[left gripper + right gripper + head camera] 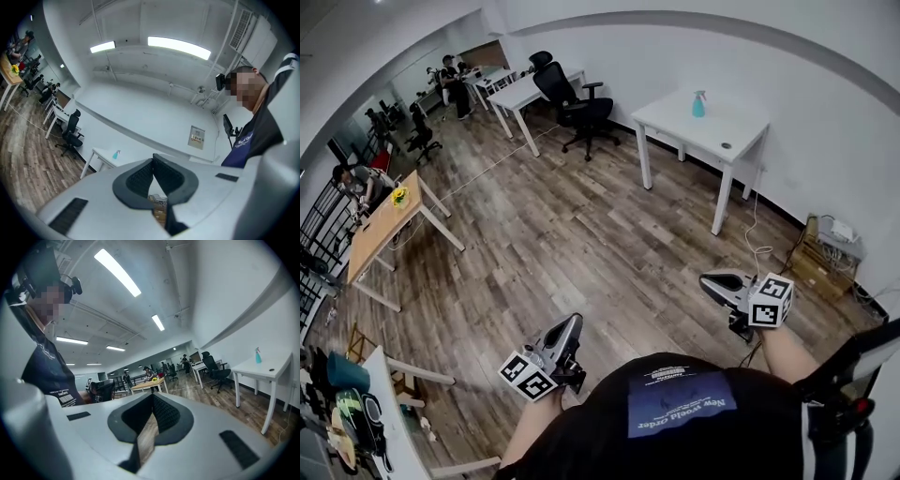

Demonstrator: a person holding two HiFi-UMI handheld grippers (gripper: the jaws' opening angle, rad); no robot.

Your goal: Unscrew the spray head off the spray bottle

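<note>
Nothing is started yet: my left gripper (pixel 570 328) and right gripper (pixel 714 283) are both closed and empty. The small teal plastic spray bottle (pixel 698 106), head still on, stands well away on the white rectangular table (pixel 741 127).

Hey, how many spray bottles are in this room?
1: a teal plastic spray bottle stands on the small white rectangular table by the wall. Distant desks are too small to rule out others.

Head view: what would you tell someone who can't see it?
A person holds a grey left gripper and right gripper, both shut and empty, above a wooden floor. Far ahead, a teal spray bottle stands upright on a white table.
</note>
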